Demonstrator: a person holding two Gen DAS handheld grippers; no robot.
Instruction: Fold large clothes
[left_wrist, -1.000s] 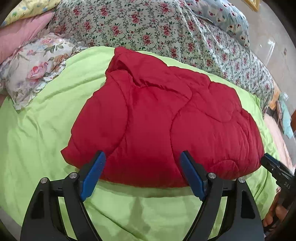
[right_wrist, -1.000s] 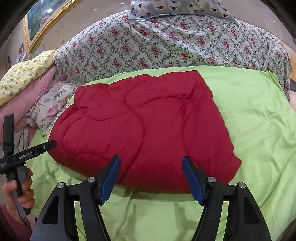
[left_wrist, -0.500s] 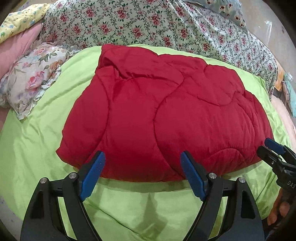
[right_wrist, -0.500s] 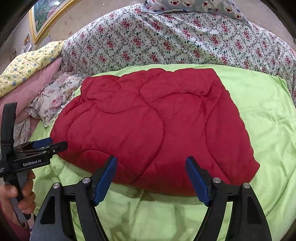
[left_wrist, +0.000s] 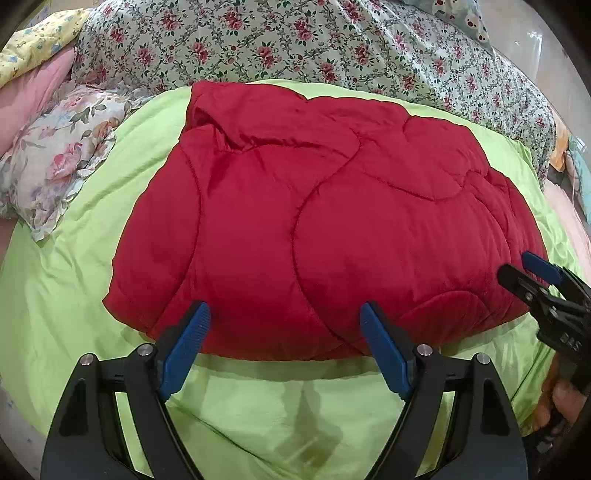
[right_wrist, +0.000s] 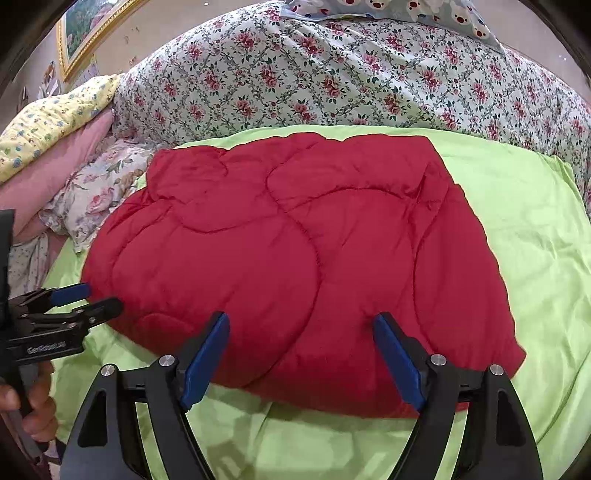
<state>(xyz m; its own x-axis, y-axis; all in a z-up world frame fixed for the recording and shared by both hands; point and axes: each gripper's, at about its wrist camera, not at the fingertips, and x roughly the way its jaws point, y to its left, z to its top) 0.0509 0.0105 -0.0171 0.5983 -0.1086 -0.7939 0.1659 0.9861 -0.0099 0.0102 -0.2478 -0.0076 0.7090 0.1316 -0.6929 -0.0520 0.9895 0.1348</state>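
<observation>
1. Bed with a lime-green sheet (left_wrist: 55, 295); a floral duvet (left_wrist: 295, 48) is heaped along its far side and a flowered pillow (left_wrist: 59, 162) lies at the left.
2. Red quilted garment (left_wrist: 314, 229), folded into a thick bundle, lies on the sheet.
3. Left gripper (left_wrist: 284, 314): jaws wide apart at the bundle's near edge, gripping nothing.
4. Right gripper (right_wrist: 301, 325): jaws opening, tips over the near edge, pads not clamped on the fabric.

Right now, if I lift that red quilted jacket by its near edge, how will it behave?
The red quilted jacket looks puffy and soft, so it would probably sag and unfold. Its sheen suggests it may slide on the green sheet. Likely light for its bulk.
</observation>
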